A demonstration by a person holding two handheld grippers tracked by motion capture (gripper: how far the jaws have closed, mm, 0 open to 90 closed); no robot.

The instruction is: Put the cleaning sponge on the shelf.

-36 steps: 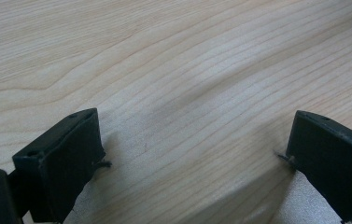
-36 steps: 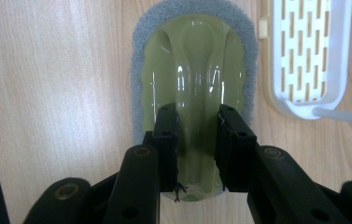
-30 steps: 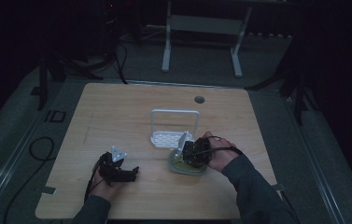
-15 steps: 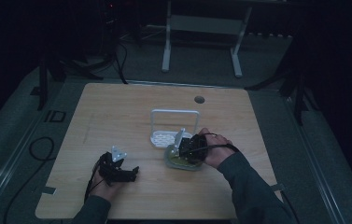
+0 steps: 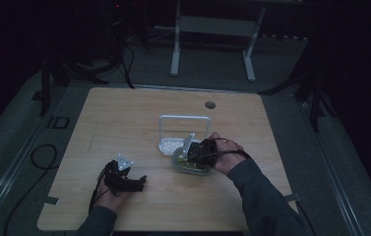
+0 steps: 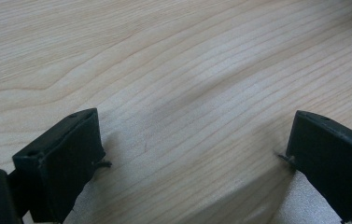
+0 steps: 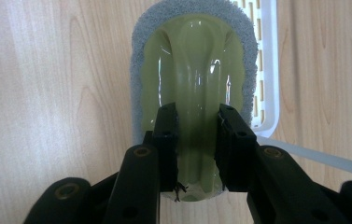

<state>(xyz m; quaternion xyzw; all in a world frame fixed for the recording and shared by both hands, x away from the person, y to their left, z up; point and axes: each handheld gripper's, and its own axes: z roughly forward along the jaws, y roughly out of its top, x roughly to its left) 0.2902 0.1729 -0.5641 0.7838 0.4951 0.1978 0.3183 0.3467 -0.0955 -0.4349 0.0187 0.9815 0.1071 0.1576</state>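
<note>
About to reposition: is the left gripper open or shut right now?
Open. In the left gripper view, the left gripper has its black jaws standing far apart over the bare light wooden table, with nothing between them.

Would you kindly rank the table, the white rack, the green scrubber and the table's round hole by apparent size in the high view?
1. Table
2. White rack
3. Green scrubber, though the right gripper covers part of it, so its place against the rack is unsure
4. Round hole

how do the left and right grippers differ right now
The left gripper has jaws spread wide with bare table between them; the right gripper has jaws closed on the green scrubber's ridge. Left sits apart from the white rack; right is beside it. Both have black jaws.
</note>
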